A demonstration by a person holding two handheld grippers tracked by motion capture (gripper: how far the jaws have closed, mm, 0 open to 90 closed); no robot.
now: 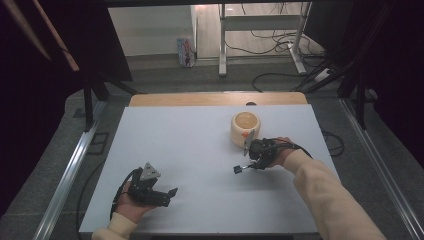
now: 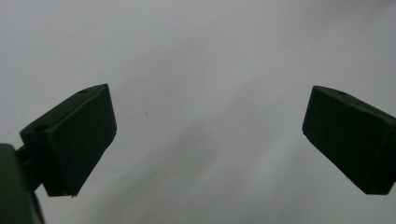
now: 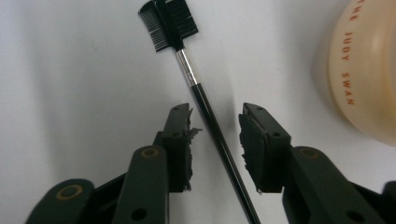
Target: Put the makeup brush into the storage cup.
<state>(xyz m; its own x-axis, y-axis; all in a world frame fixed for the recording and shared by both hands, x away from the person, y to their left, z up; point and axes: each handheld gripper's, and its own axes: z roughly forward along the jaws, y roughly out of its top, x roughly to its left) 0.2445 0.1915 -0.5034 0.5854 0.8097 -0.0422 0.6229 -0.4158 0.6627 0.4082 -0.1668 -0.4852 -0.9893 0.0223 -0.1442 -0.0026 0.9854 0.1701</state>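
Right gripper view: the right gripper (image 3: 215,135) has its jaws spread apart, one on each side of the thin black brush (image 3: 205,112) lying on the white table (image 3: 70,84), near the cream pot (image 3: 369,70). The left gripper (image 2: 208,135) is spread wide over bare table.

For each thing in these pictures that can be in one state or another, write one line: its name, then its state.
Left hand-held gripper: open, jaws wide apart, nothing between them, above the bare table.
Right hand-held gripper: open, jaws either side of the brush handle, not closed on it.
Brow brush: lying flat on the table, comb head pointing away from the gripper.
Cream pot: upright, open-topped, beside the right hand-held gripper.
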